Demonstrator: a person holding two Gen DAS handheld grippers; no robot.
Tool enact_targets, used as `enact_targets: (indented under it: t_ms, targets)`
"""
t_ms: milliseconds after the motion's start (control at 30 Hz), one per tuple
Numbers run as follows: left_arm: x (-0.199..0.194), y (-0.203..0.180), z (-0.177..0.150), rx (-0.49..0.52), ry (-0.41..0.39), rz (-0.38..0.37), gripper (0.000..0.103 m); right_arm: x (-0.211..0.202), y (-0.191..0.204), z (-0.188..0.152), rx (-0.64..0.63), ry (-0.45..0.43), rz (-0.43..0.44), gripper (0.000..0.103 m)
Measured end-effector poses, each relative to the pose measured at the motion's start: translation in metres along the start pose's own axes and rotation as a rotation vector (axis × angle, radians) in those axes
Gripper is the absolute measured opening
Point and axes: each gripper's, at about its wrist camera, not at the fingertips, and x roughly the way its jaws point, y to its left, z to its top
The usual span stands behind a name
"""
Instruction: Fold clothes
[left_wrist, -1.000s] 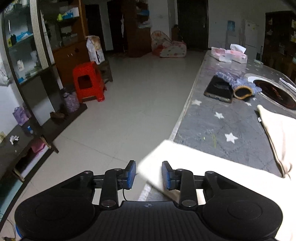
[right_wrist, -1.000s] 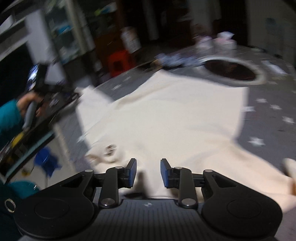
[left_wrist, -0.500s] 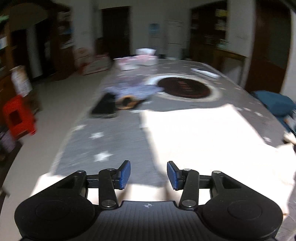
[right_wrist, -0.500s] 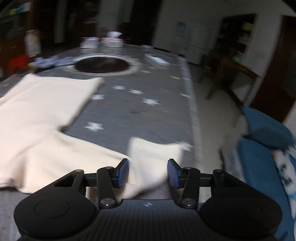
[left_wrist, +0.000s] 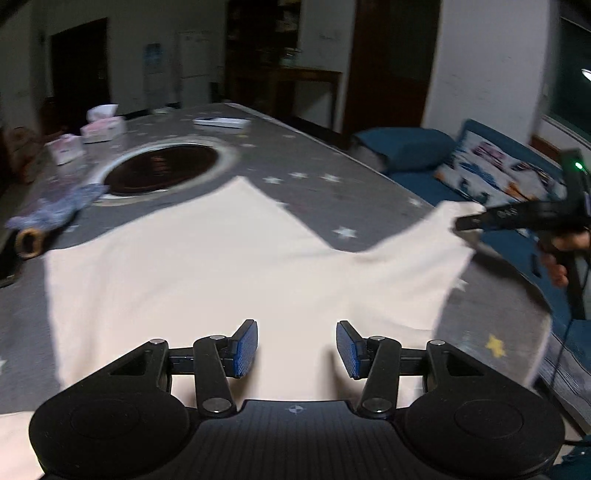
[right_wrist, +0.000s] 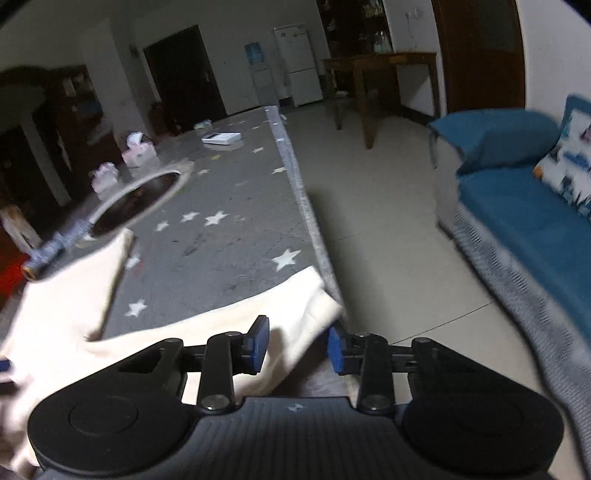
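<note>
cream garment (left_wrist: 207, 266) spread flat on grey star-print table (left_wrist: 325, 166), one sleeve (right_wrist: 295, 295) reaching the table edge. left tool (left_wrist: 295, 349) open above the garment, gripping nothing. right tool (right_wrist: 295, 345) open around the sleeve end, not clamped. no legible writing or labels.

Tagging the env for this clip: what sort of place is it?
Probably a home living or dining room: blue sofa, white fridge beside a water dispenser, and a long table with a star-print cover.
</note>
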Motion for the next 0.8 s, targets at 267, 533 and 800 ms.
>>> enact_targets:
  t_ms: [267,533,800]
  targets:
    - [0.021,-0.032,-0.002,0.060,0.037,-0.073,0.049,-0.009,-0.013,0.012,0.074,-0.047,0.048,0.003]
    - [0.026,-0.049,-0.008,0.120,0.015,-0.066,0.049,-0.025,0.005,0.035,0.029,-0.094,0.124,0.003]
    - [-0.025,-0.003,-0.012,0.012,-0.074,0.003,0.050,-0.047,0.078,0.067,-0.116,-0.098,0.310,0.003]
